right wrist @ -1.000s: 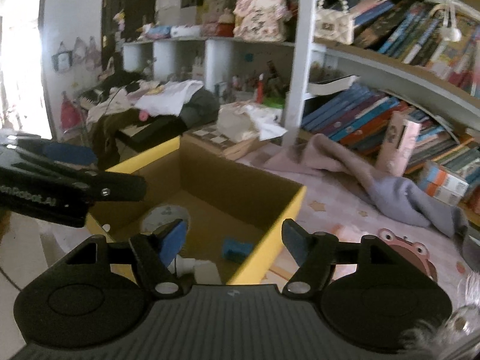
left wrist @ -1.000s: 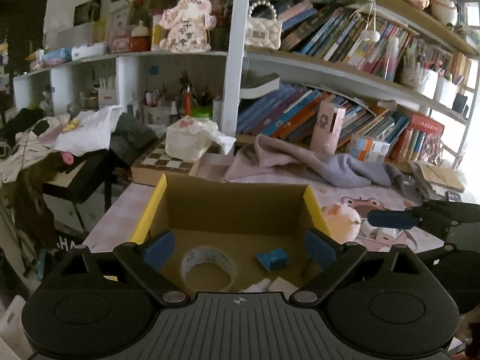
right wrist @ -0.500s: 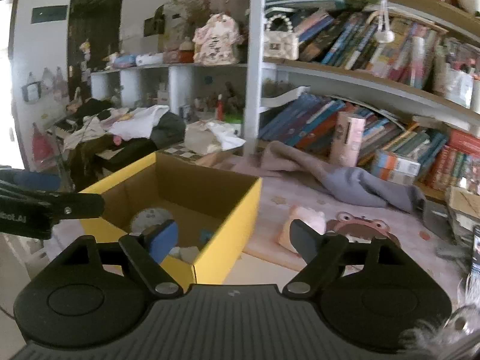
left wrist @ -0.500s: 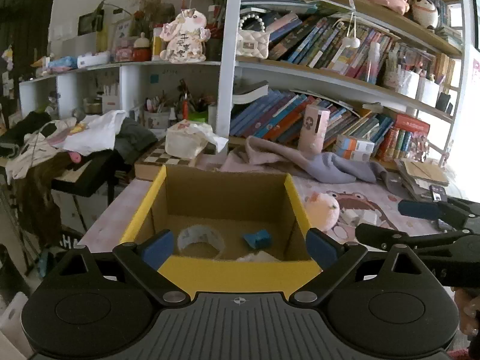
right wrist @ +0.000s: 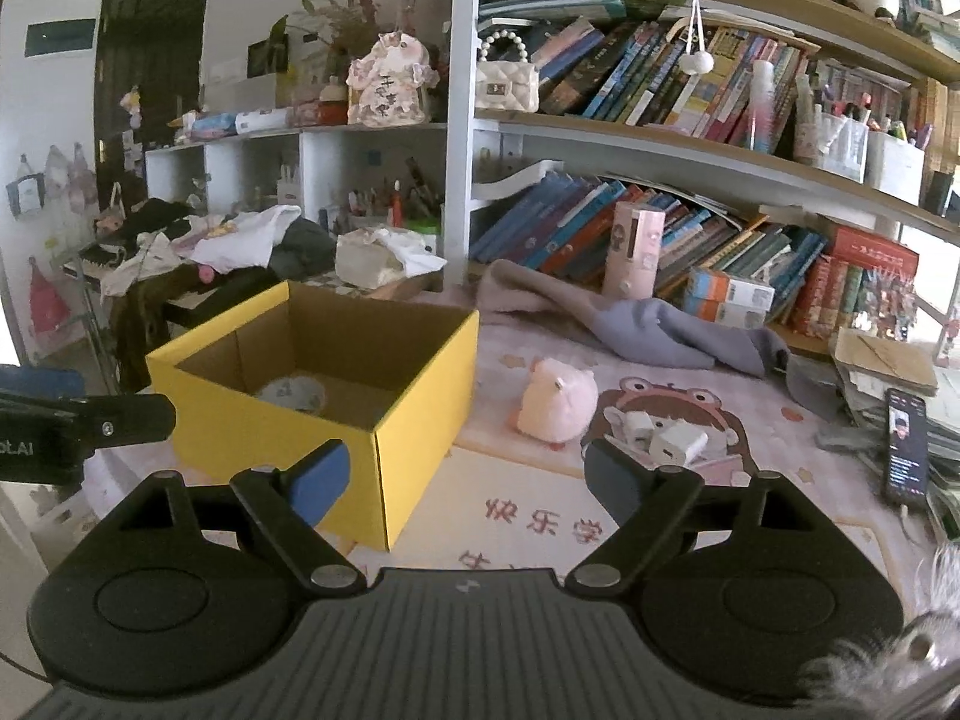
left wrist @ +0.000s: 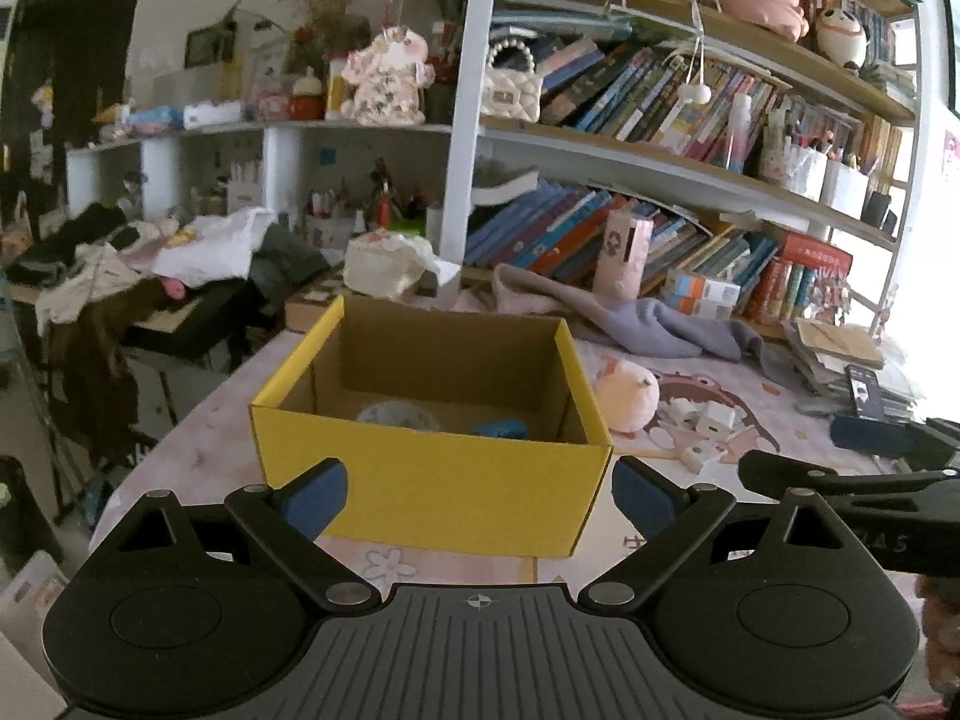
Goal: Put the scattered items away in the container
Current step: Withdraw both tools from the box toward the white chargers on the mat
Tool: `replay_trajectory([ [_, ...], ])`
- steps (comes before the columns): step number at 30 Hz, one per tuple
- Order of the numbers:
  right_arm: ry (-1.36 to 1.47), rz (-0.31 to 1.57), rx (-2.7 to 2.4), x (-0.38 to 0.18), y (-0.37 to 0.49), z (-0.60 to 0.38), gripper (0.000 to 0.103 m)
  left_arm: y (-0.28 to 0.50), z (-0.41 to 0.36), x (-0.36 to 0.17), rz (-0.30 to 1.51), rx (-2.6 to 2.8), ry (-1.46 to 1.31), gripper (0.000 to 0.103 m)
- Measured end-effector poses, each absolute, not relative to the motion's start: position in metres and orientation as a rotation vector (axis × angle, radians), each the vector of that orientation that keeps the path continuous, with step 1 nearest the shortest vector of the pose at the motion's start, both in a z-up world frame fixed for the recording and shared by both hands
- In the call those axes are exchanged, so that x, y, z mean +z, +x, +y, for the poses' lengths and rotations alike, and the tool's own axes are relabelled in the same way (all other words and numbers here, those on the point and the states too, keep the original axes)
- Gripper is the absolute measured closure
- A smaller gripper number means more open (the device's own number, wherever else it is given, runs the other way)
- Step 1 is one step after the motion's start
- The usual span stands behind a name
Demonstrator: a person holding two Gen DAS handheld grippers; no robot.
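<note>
A yellow cardboard box [left wrist: 420, 480] stands open on the desk; it also shows in the right wrist view [right wrist: 270, 438]. Inside lie a tape roll [left wrist: 393, 416] and a small blue item [left wrist: 501, 427]. A pink plush toy [right wrist: 555, 401] and white charger blocks [right wrist: 672, 439] lie on the mat to the box's right. My left gripper [left wrist: 480, 492] is open and empty, in front of the box's near wall. My right gripper [right wrist: 465, 477] is open and empty, near the box's right corner.
A grey cloth [right wrist: 648, 324] lies behind the plush. A phone [right wrist: 906, 444] and a paper stack [right wrist: 888, 360] sit at the right. Bookshelves [right wrist: 690, 120] line the back. A pink tube [right wrist: 633, 252] stands by the books. Clothes [left wrist: 150, 264] are piled at the left.
Both grippers have pulled back and away from the box, still open. The left one was over the box's interior and is now in front of its near wall.
</note>
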State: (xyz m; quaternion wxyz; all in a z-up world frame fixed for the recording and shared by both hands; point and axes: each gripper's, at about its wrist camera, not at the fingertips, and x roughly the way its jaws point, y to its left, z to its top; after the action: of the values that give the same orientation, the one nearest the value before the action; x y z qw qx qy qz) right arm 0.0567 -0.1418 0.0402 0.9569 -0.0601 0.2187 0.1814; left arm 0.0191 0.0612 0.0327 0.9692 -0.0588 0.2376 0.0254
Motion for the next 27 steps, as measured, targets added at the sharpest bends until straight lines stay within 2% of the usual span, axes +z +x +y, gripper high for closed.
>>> replay_trajectory([
  [27, -0.154, 0.581, 0.261, 0.018, 0.015, -0.16, 0.015, 0.012, 0.021, 0.007, 0.652, -0.143, -0.05, 0.006],
])
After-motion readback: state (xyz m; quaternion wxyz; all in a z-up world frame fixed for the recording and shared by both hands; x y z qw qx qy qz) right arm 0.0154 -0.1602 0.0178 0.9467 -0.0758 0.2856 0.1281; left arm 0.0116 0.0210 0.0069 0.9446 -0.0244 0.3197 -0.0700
